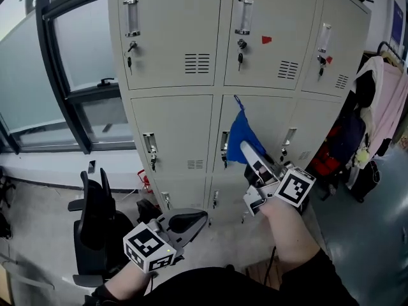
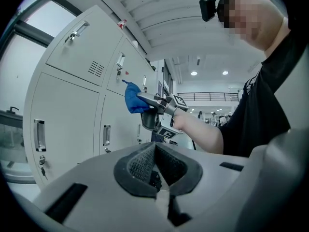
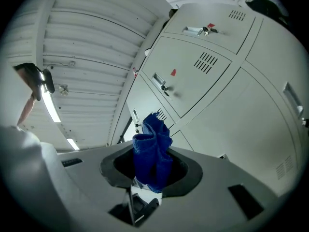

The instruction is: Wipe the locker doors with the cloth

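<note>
At a bank of beige metal lockers [image 1: 172, 18], a person stands with a two-jaw gripper in each hand, seen from a camera on their head looking down. The right gripper [image 1: 246, 149] is raised toward the centre door of the middle row [image 1: 268, 123]. Its jaws are clamped on a bunched blue cloth [image 1: 240, 134]. The cloth sits at the left side of that door, just beside its metal handle [image 1: 224, 146], and a thin corner of it points upward. Whether the cloth presses on the door or hangs just off it cannot be told. The right gripper's own camera shows the cloth [image 3: 152, 151] standing up in folds from between the closed jaws, with vented locker doors [image 3: 203, 76] above it.

The left gripper [image 1: 203, 218] is held low and well apart from the lockers, at the bottom left of the head view. Its own camera shows its dark ribbed pads [image 2: 140, 163] pressed together with nothing between them.

A black office chair [image 1: 95, 225] stands on the floor to the left, below a large window [image 1: 83, 43]. Clothes [image 1: 389, 101] hang to the right of the lockers.
</note>
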Action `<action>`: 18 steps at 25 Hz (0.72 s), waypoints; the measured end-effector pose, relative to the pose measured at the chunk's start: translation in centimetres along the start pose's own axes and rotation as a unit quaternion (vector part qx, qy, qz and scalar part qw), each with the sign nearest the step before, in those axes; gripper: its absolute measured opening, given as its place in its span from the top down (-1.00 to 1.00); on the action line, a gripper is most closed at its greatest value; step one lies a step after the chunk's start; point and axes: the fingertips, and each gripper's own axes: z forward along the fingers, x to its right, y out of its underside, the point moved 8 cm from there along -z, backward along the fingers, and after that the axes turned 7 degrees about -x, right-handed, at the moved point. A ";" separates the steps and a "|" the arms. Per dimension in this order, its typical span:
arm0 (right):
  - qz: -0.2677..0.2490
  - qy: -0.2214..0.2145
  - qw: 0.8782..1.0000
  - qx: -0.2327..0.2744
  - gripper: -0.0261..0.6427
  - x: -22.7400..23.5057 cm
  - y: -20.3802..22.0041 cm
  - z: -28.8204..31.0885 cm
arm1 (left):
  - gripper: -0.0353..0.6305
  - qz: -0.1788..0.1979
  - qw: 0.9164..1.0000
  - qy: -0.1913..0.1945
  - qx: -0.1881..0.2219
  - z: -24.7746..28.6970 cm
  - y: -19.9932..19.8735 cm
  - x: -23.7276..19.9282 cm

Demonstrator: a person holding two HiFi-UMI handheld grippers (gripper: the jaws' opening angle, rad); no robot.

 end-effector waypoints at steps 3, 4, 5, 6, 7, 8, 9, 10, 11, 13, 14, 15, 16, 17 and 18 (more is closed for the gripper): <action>0.013 -0.031 0.999 -0.004 0.61 2.9 -1.6 1.0 | 0.87 -0.002 1.000 -0.022 -0.003 3.4 -1.0 -0.6; 0.021 -0.040 0.999 -0.005 0.61 3.9 -2.0 1.3 | 0.87 -0.006 1.000 -0.030 -0.003 4.5 -1.2 -0.8; 0.028 -0.049 0.998 -0.007 0.61 4.8 -2.4 1.6 | 0.87 -0.009 0.999 -0.037 -0.004 5.5 -1.4 -0.8; 0.034 -0.057 0.998 -0.009 0.61 5.7 -2.7 1.8 | 0.87 -0.012 0.999 -0.044 -0.006 6.5 -1.6 -0.9; 0.039 -0.066 0.997 -0.012 0.61 6.5 -3.1 2.1 | 0.87 -0.015 0.999 -0.050 -0.008 7.4 -1.7 -0.9; 0.042 -0.074 0.996 -0.016 0.61 7.3 -3.5 2.5 | 0.87 -0.018 0.998 -0.056 -0.010 8.1 -1.9 -1.0; 0.045 -0.081 0.995 -0.020 0.61 8.1 -3.8 2.9 | 0.87 -0.021 0.998 -0.062 -0.011 8.9 -2.0 -1.1; 0.048 -0.087 0.995 -0.025 0.61 8.7 -4.1 3.4 | 0.87 -0.024 0.997 -0.067 -0.012 9.5 -2.0 -1.2; 0.051 -0.092 0.994 -0.032 0.61 9.3 -4.3 3.9 | 0.87 -0.027 0.997 -0.071 -0.012 10.0 -2.1 -1.2; 0.057 -0.097 0.993 -0.045 0.61 10.2 -4.6 4.9 | 0.87 -0.033 0.997 -0.073 -0.016 10.6 -1.9 -1.5; 0.061 -0.098 0.992 -0.049 0.61 10.4 -4.7 5.4 | 0.87 -0.034 0.997 -0.073 -0.018 10.8 -1.8 -1.7; 0.067 -0.101 0.991 -0.052 0.61 10.6 -4.8 5.9 | 0.87 -0.036 0.997 -0.072 -0.021 10.8 -1.7 -2.0; 0.074 -0.103 0.990 -0.054 0.61 10.8 -5.0 6.3 | 0.87 -0.038 0.996 -0.072 -0.022 10.8 -1.7 -2.3; 0.080 -0.104 0.990 -0.058 0.61 11.0 -5.1 6.7 | 0.87 -0.039 0.996 -0.071 -0.022 10.6 -1.7 -2.7; 0.085 -0.103 0.989 -0.062 0.61 11.2 -5.1 7.0 | 0.87 -0.040 0.997 -0.070 -0.020 10.5 -1.7 -3.1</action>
